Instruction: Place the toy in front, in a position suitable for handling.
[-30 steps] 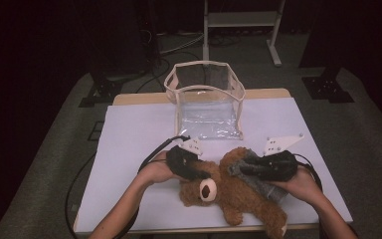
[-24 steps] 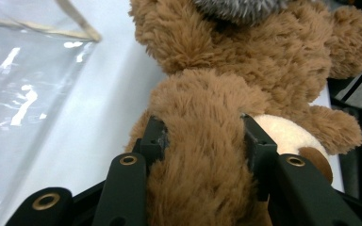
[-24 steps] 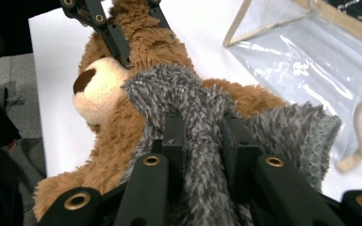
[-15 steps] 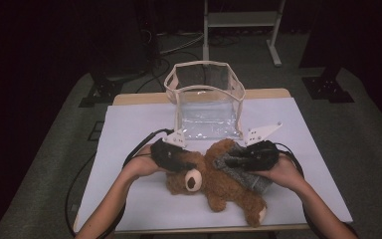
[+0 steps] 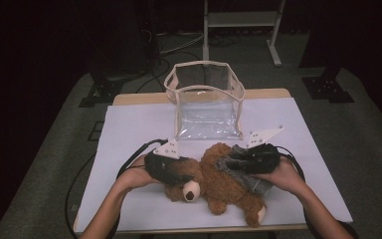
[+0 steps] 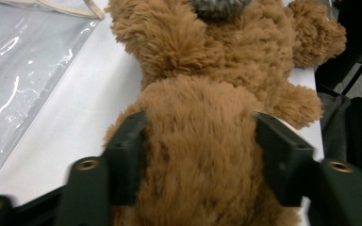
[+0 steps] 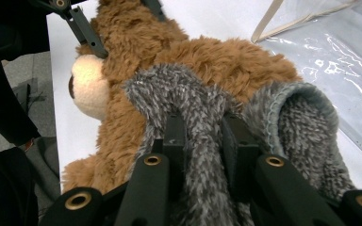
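The right gripper (image 7: 200, 136) pinches a fold of the grey knit garment (image 7: 207, 108) on the teddy bear (image 5: 216, 181), while the left gripper (image 6: 200, 150) straddles the bear's head, its jaws having just been opening, with fur between them. The bear lies on the white table (image 5: 129, 129) just before the clear bag (image 5: 206, 102), its long axis slanting from head at left to feet at lower right. The right gripper view catches the cream muzzle (image 7: 89, 89), unseen from the left gripper view.
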Demonstrator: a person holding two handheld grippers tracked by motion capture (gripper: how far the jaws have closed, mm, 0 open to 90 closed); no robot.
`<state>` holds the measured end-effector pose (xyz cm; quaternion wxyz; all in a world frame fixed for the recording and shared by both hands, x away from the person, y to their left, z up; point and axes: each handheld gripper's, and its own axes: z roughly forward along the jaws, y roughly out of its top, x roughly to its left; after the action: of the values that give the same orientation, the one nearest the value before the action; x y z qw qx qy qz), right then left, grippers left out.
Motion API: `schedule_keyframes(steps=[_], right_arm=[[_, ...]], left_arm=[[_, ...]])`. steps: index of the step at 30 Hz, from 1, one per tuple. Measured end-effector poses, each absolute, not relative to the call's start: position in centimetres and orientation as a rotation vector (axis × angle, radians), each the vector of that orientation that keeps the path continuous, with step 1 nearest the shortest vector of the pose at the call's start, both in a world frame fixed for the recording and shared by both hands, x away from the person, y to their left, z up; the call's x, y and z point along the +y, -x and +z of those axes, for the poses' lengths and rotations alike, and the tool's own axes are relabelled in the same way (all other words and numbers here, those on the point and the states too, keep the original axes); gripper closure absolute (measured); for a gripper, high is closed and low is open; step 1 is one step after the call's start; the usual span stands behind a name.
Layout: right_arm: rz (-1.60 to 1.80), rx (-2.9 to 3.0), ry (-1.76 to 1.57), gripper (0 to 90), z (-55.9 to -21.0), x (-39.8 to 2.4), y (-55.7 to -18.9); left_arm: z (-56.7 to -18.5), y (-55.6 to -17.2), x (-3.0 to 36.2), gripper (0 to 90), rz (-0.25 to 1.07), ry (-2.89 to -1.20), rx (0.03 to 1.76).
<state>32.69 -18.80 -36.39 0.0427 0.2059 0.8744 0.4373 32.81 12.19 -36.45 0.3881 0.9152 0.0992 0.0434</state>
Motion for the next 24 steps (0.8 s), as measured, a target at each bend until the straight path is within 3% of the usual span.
schedule_keyframes(steps=[3, 7, 11, 18, 24], right_arm=[[1.335, 2.671, -0.608, 73.6, -36.4, -19.0, -31.7], [1.332, 2.677, -0.582, 73.5, -36.5, -19.2, -30.7], [1.321, 2.645, -0.587, 73.2, -35.2, -20.3, -31.2], [1.356, 2.620, -0.704, 73.2, -34.8, -21.5, -33.9], [1.338, 2.738, -0.619, 73.5, -36.4, -19.4, -33.0]], left_arm=[[-36.2, -32.9, 11.6, 35.2, 0.103, -2.346, 0.234], [-36.5, -32.3, 11.5, 44.6, 0.099, -2.354, 0.212], [-36.7, -31.5, 11.8, 47.7, 0.135, -2.343, 0.188], [-36.8, -31.3, 12.0, 47.3, 0.138, -2.332, 0.188], [-36.4, -31.3, 11.9, 41.3, 0.110, -2.354, 0.178]])
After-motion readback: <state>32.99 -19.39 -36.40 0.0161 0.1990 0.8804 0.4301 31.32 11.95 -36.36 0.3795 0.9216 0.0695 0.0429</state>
